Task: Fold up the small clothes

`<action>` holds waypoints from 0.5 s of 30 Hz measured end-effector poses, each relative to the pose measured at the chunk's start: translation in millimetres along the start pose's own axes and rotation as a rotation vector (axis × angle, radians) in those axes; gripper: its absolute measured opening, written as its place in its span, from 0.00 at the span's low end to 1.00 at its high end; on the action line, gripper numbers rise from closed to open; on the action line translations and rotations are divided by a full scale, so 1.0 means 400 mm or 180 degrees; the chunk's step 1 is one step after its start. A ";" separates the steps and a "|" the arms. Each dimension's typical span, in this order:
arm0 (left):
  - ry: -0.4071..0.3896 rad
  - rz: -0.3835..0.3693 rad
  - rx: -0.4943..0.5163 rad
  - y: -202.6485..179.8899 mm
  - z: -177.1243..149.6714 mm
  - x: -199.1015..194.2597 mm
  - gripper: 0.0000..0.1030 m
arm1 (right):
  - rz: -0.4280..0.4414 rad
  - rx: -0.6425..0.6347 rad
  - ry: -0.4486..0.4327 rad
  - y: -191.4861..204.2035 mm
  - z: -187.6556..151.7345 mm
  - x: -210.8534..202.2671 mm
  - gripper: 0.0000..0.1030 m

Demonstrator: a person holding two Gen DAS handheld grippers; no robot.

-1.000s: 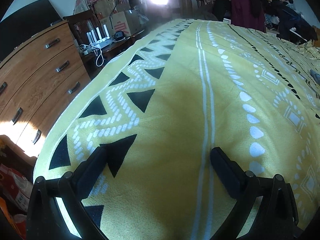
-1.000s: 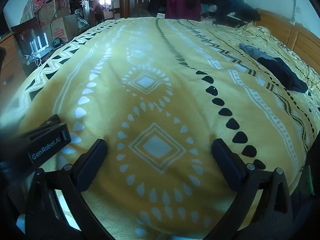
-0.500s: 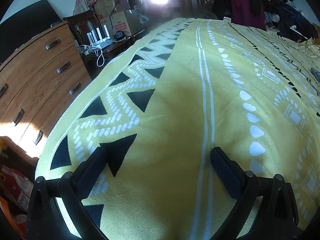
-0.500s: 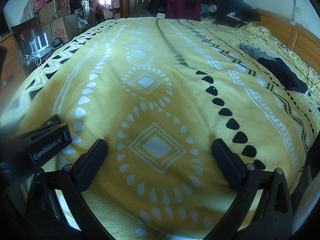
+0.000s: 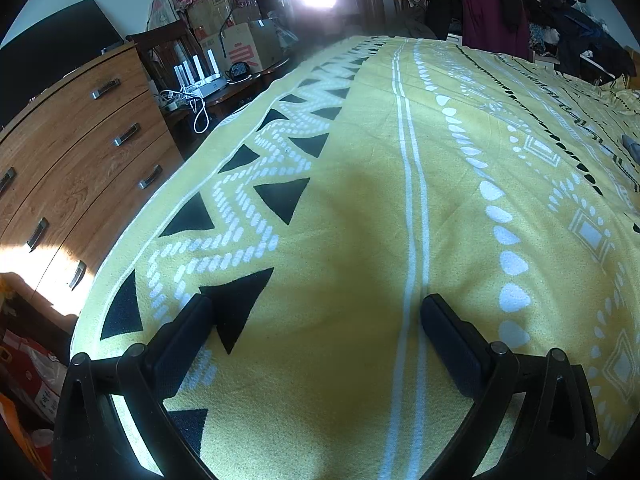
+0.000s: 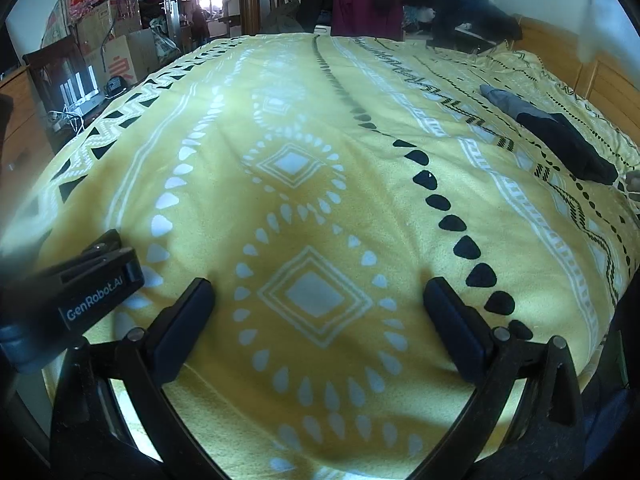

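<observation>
Far right of right tongs (image 6: 319, 292): dark garment (image 6: 568, 148).

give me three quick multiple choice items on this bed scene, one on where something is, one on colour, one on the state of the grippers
1. Where do the dark clothes lie?
A. far right of the bed
B. between the right gripper's fingers
C. on the dresser

2. Main colour of the blanket?
A. red
B. yellow
C. grey

3. How are the right gripper and left gripper?
A. both shut on cloth
B. one open, one shut
C. both open, empty

Answers: 1 A, they rest near the headboard side; 2 B, yellow with white and black patterns; 3 C, fingers spread with only blanket between.
</observation>
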State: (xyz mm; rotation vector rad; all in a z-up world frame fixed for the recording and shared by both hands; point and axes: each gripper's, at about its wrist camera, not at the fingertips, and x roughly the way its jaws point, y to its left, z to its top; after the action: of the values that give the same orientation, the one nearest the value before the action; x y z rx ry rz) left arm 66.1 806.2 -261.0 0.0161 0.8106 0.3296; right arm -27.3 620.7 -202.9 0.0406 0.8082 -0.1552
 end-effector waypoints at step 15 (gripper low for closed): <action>-0.0013 0.0001 -0.0001 0.000 0.001 0.000 1.00 | 0.0013 -0.0004 0.0001 -0.002 0.001 0.000 1.00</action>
State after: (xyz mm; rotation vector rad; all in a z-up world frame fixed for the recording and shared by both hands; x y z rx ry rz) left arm 66.2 806.0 -260.8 0.0167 0.8066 0.3300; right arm -27.1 619.7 -202.5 0.0409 0.8085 -0.1509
